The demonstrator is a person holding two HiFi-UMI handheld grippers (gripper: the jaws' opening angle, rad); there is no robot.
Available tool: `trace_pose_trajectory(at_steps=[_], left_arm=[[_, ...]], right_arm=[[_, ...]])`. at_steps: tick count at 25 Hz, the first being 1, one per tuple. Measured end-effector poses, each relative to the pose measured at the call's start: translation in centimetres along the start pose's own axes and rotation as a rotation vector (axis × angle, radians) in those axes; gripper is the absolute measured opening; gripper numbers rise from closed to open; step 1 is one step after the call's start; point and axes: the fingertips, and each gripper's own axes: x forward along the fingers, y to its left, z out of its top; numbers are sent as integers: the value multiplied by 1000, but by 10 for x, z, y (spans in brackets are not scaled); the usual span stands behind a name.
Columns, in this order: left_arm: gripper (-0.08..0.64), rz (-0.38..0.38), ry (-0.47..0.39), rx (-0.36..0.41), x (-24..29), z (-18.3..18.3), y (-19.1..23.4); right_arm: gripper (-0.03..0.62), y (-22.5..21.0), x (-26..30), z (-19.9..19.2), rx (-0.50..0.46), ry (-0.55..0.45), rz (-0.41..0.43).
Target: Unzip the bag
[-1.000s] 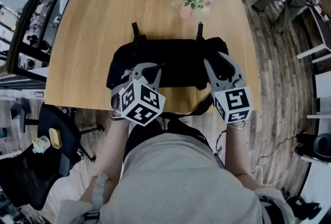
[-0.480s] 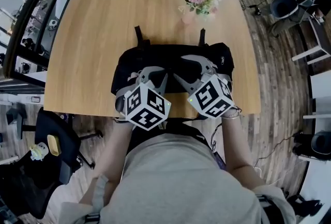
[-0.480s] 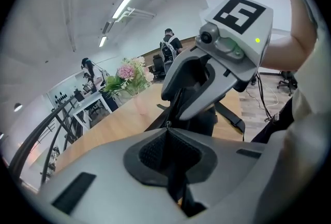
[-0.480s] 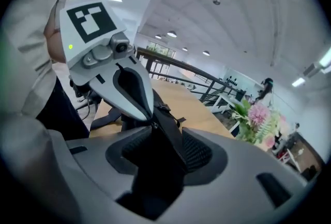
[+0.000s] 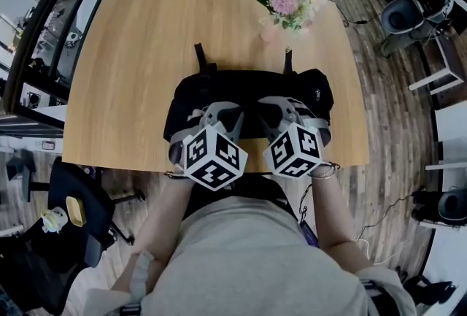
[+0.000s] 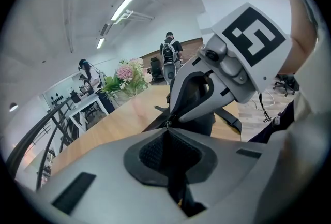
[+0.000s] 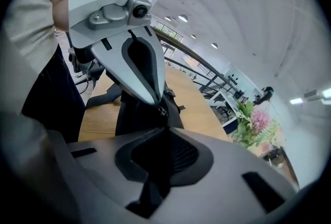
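— Where's the bag (image 5: 248,88)?

— Black, flat on the wooden table (image 5: 139,52), close to the near edge, with two straps (image 5: 199,57) reaching toward the far side. A vase of pink and white flowers (image 5: 287,1) stands past it, well apart.

— And the grippers?

— Both sit on the bag's near half, side by side, tips almost meeting. The left gripper (image 6: 167,127) has its jaws pressed together at the bag's top. Something dark lies in the slot between them, but I can't say whether it's fabric. The right gripper (image 7: 168,125) has just been closing; its jaws are now nearly together on a small metal zip pull (image 7: 162,110) right at their tips.

— What's in the way?

— From the head view, the two marker cubes (image 5: 211,156) and the grey gripper bodies cover the bag's middle, so the zipper line itself is hidden — how far it's open, I can't tell. The person's grey shirt (image 5: 248,256) cuts off the table's near edge. In each gripper view the other gripper fills the space ahead and blocks most of the bag.

— Anything else around?

— A black office chair (image 5: 73,190) at the left, another chair (image 5: 417,9) at the upper right, and dark railings (image 5: 44,37) along the left. Small figures (image 6: 169,52) stand far back in the left gripper view — too small to make out.
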Motion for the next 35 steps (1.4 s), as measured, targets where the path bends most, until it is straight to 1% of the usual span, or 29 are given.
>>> trace_pose_trajectory(at_steps=[3,8,18,22,28,32,35], left_arm=[[18,-7,0,-3,2,-1,2],[18,3,12,-13,-4,-8,10],[18,67,46,-63,-27,-35,30],[18,77,44,-122,-37,-43,38],[18,107,50,-142,-51,-55,45],[18,135,64,-169,-61,-68,52],[18,142,62,-191,-66,-73,56]], right_arm=[[32,-3,-1,-1,38,1,-21],[29,-7,-3,-4,97,-2,-40],[29,-15,-2,-6,168,6,-67],[29,-15,-1,-6,176,1,-65],[29,-14,1,-6,190,2,-74],[29,-13,1,-7,202,-1,-73],[29,-12,1,-7,210,-4,-69]])
